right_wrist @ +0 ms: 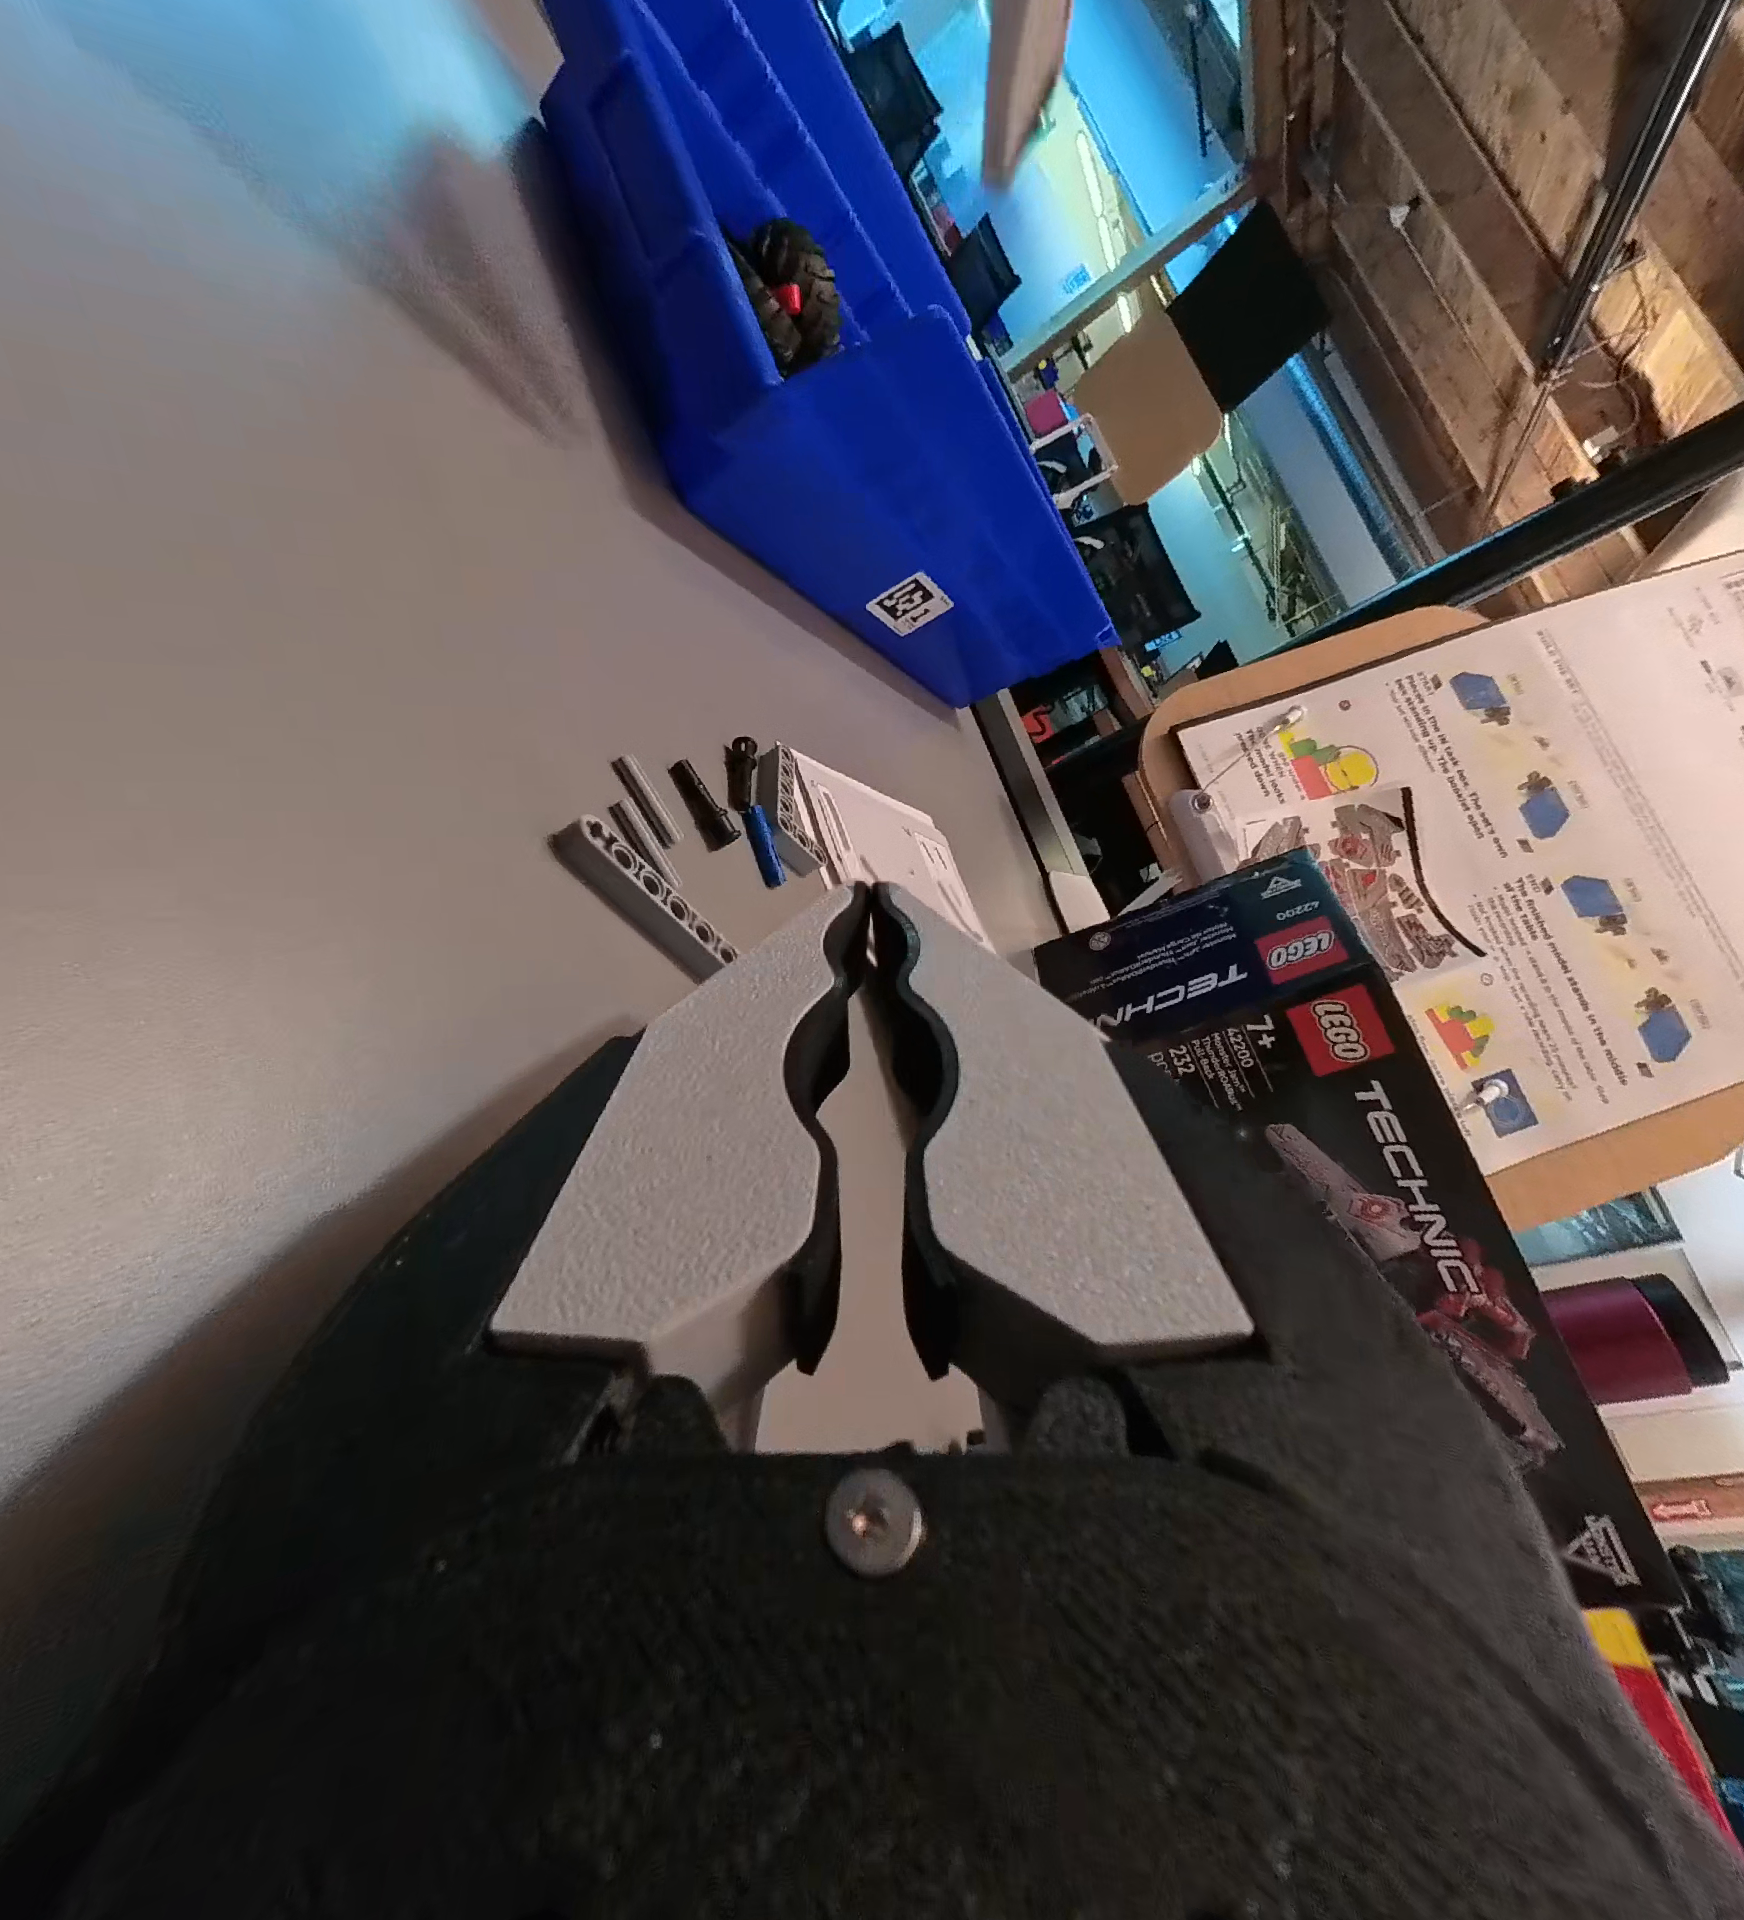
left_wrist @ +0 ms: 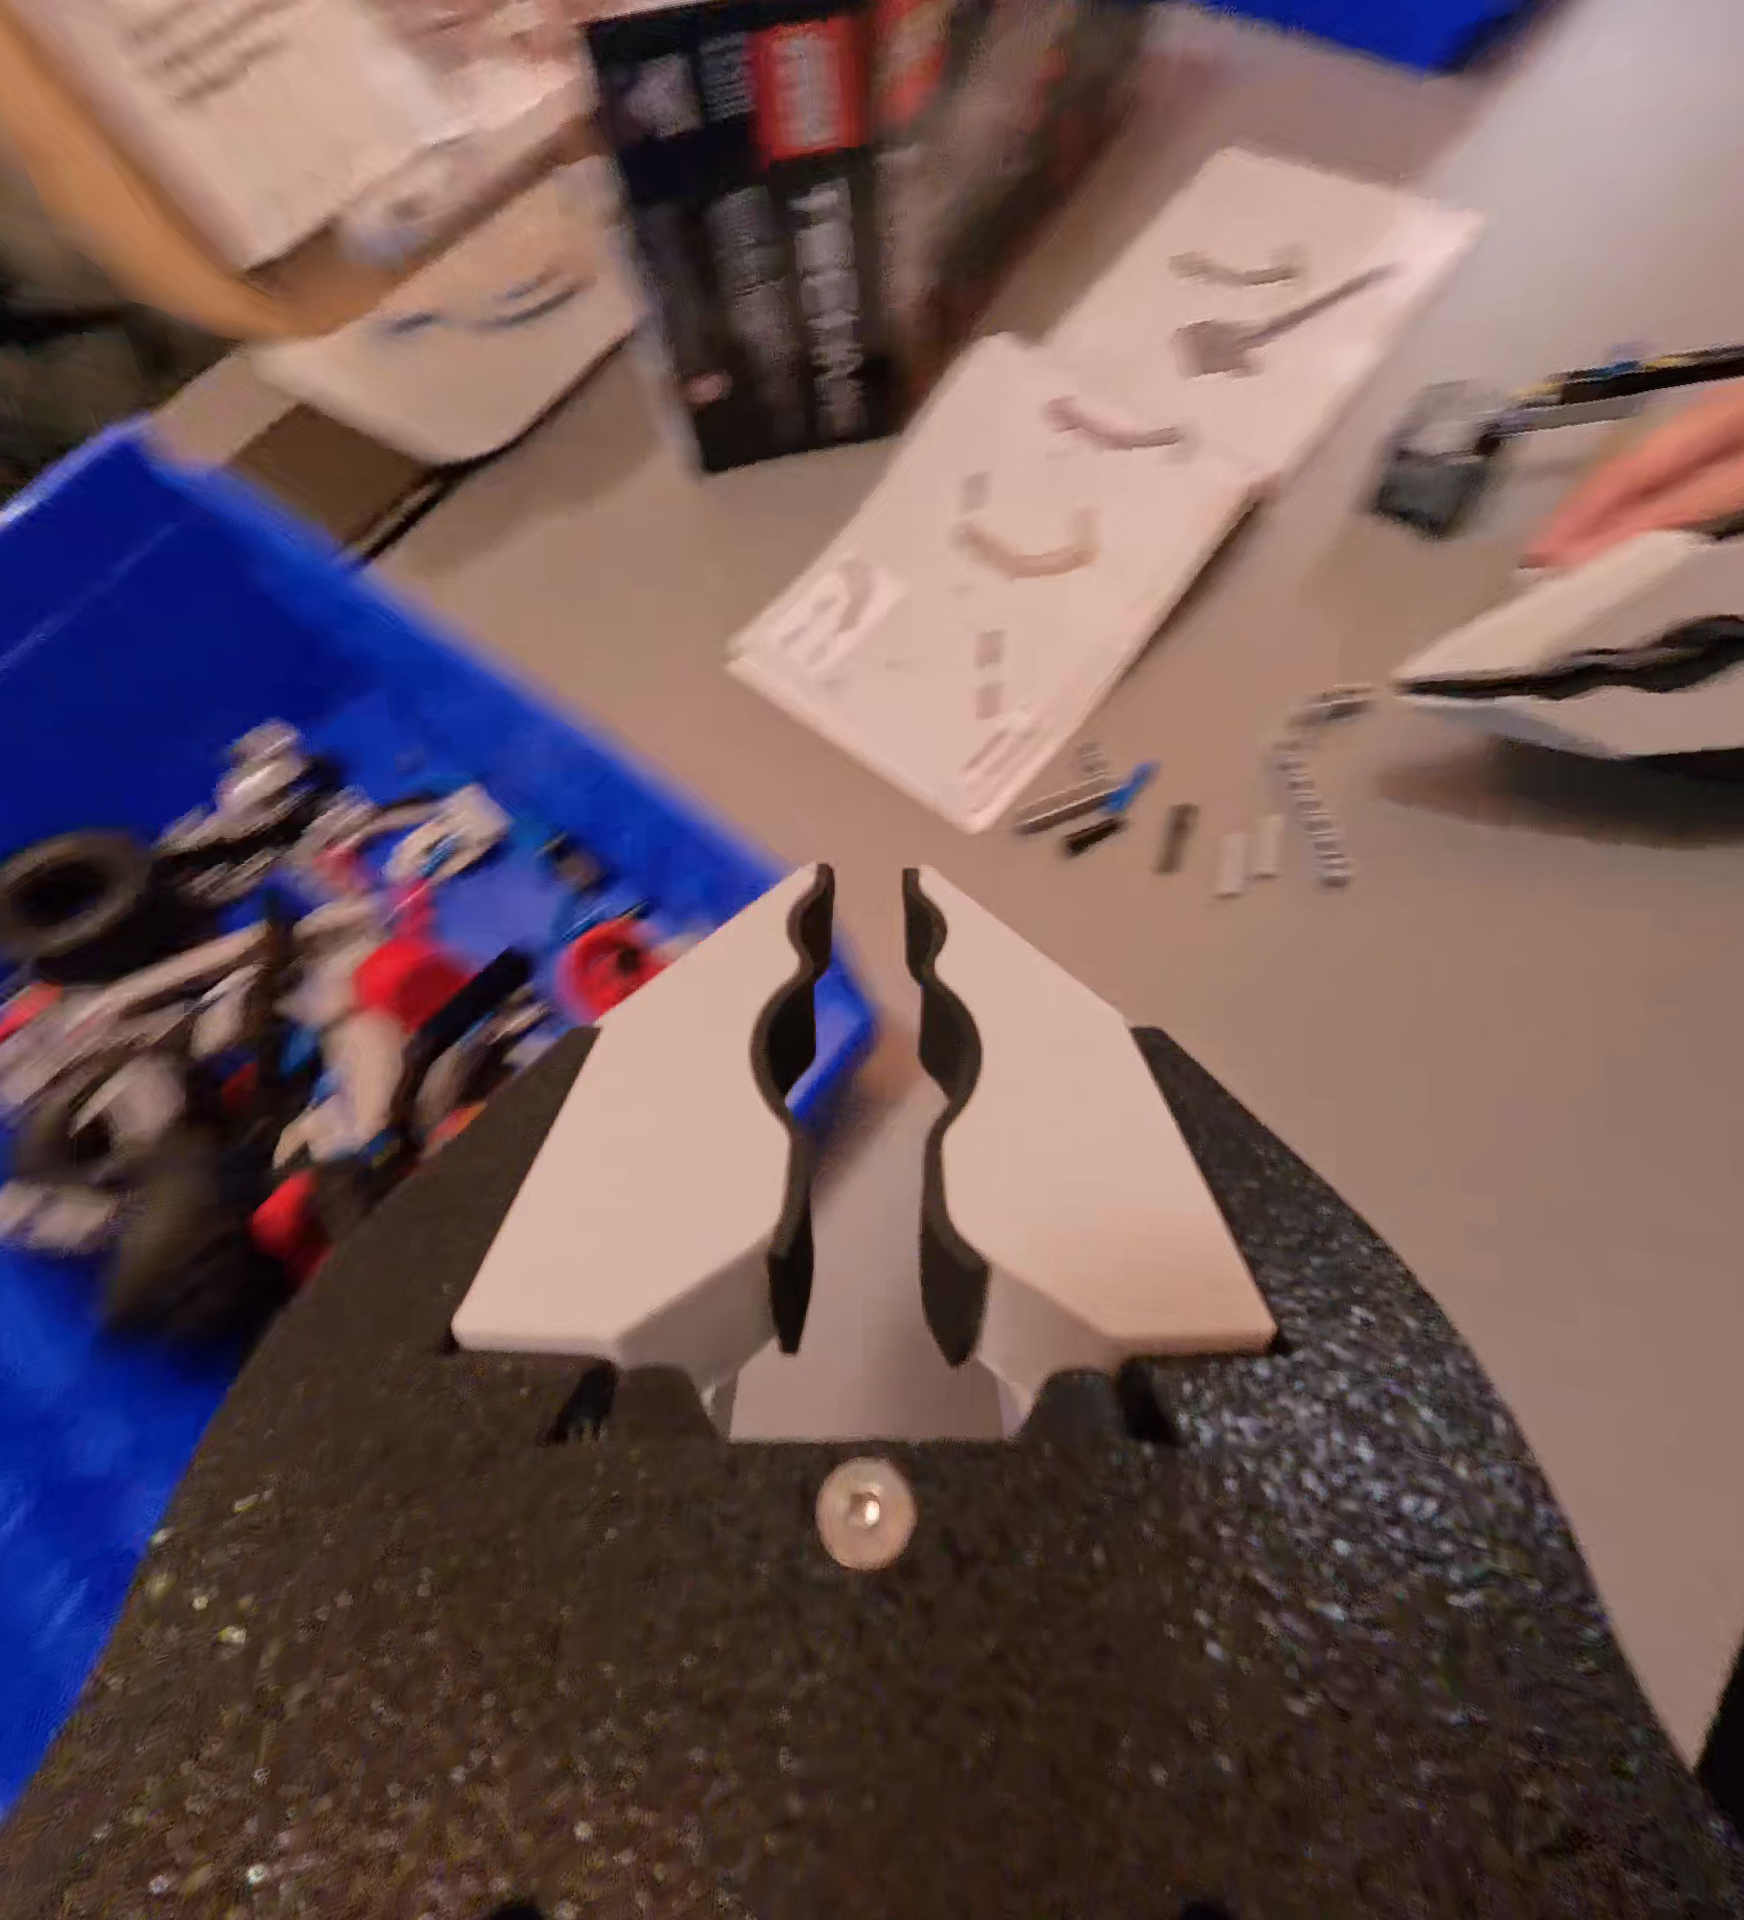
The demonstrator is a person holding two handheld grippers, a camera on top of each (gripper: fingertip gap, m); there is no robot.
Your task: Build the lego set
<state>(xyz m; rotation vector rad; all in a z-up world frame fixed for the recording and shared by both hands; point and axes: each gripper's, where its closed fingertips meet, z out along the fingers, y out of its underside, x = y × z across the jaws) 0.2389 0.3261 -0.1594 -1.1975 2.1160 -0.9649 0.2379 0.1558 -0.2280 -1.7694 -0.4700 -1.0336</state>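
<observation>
We find the loose lego parts (right_wrist: 686, 831) laid in a short row on the grey table (right_wrist: 224, 727), just beside the near edge of the open instruction booklet (left_wrist: 1034, 540): a long light grey beam with holes (right_wrist: 639, 894), a few dark axles, a black pin (right_wrist: 702, 805) and a small blue pin (right_wrist: 764, 844). In the left wrist view the same row shows as small, blurred pieces (left_wrist: 1200, 821) below the booklet's corner. Our right gripper (right_wrist: 870, 896) is tilted on its side and points at that row from close by; its jaws meet at the tips, with nothing visible between them. Our left gripper (left_wrist: 868, 878) hangs over the near corner of the blue bin (left_wrist: 224, 644), its jaws slightly apart and empty. That bin holds a jumbled heap of pieces (left_wrist: 255, 997) in black, white, red and blue, among them a black tyre (left_wrist: 57, 904); the blur keeps us from telling more. In the left wrist view, the right gripper (left_wrist: 1408, 681) shows at the right edge, with a hand (left_wrist: 1699, 468) behind it. The dark lego box (right_wrist: 1346, 1122) stands upright beyond the booklet, and behind it a printed sheet of pictures (right_wrist: 1533, 831) is pinned to a wooden board. A second blue bin (right_wrist: 847, 436) farther along the table carries a small white tag and holds black tyres (right_wrist: 790, 291).
</observation>
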